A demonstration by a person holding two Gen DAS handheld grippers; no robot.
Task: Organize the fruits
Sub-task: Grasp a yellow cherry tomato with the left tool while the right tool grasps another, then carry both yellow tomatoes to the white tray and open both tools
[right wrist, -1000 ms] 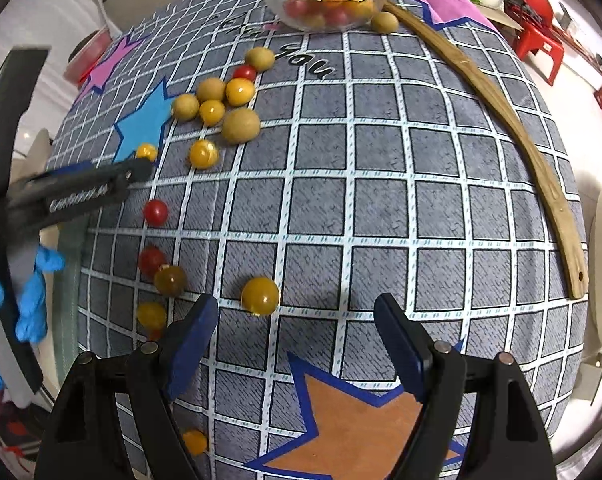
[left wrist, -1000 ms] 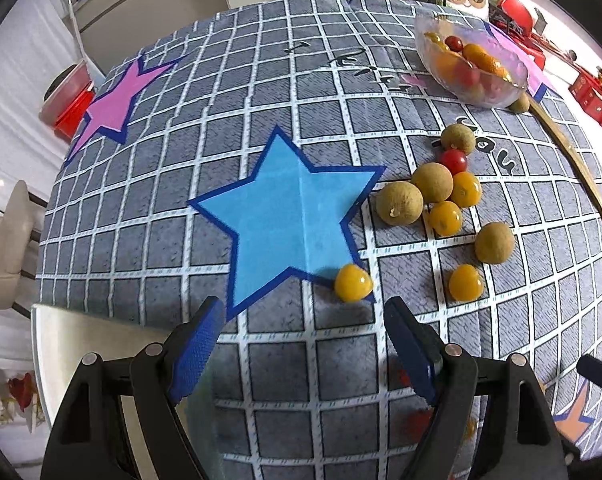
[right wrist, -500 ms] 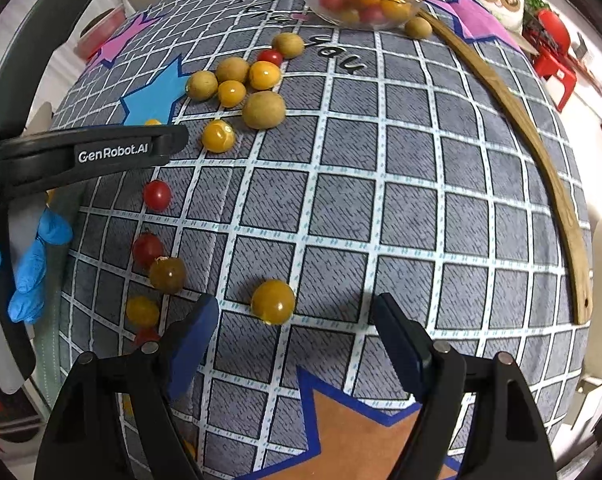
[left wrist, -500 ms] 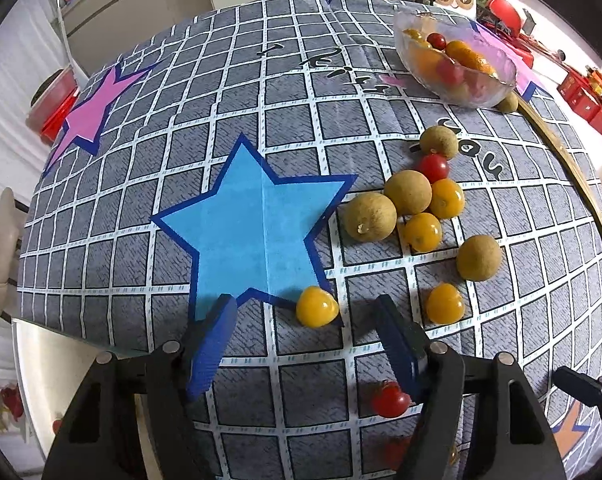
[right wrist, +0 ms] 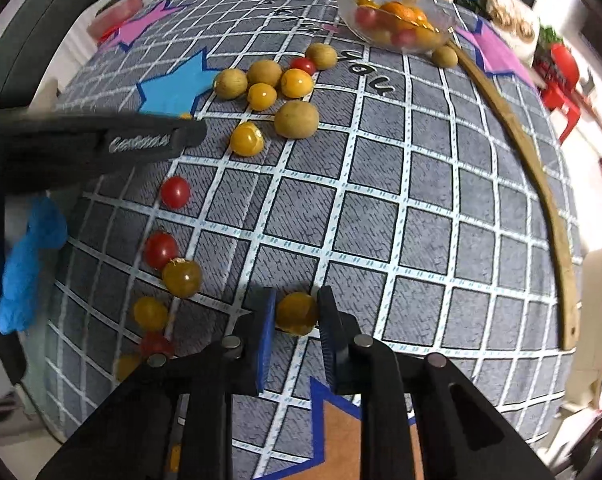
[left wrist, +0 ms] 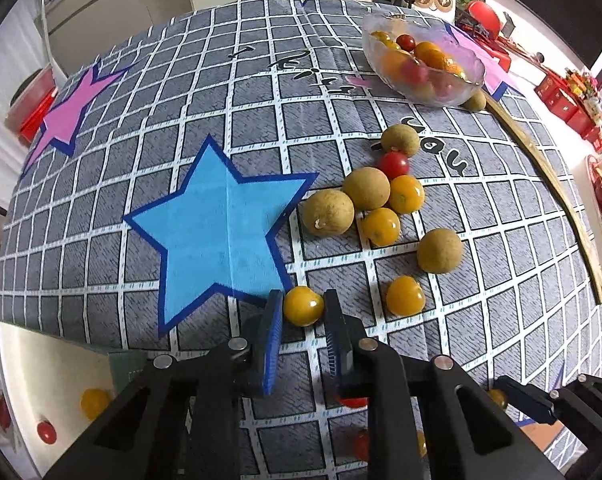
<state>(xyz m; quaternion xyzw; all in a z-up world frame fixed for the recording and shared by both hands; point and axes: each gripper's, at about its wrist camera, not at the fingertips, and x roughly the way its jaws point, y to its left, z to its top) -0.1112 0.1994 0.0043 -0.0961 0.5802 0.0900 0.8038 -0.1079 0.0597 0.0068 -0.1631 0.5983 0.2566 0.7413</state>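
My left gripper (left wrist: 303, 307) is shut on a yellow cherry tomato (left wrist: 303, 305) at the tip of the blue star (left wrist: 221, 232) on the tablecloth. My right gripper (right wrist: 295, 312) is shut on another yellow tomato (right wrist: 295, 313) near the table's front. A cluster of brown longans (left wrist: 328, 213), yellow tomatoes (left wrist: 381, 226) and a red tomato (left wrist: 394, 164) lies beyond the left gripper. A glass bowl (left wrist: 457, 92) of mixed fruit stands at the far side; it also shows in the right wrist view (right wrist: 441, 38).
Loose red tomatoes (right wrist: 175, 192) and yellow ones (right wrist: 182, 278) lie left of the right gripper. The left gripper's arm (right wrist: 101, 144) crosses the right view. A curved wooden stick (right wrist: 541, 184) lies along the right side. The table edge is close at front left.
Both grippers moved forward and closed from wide open, each onto a yellow tomato that lay ahead of it.
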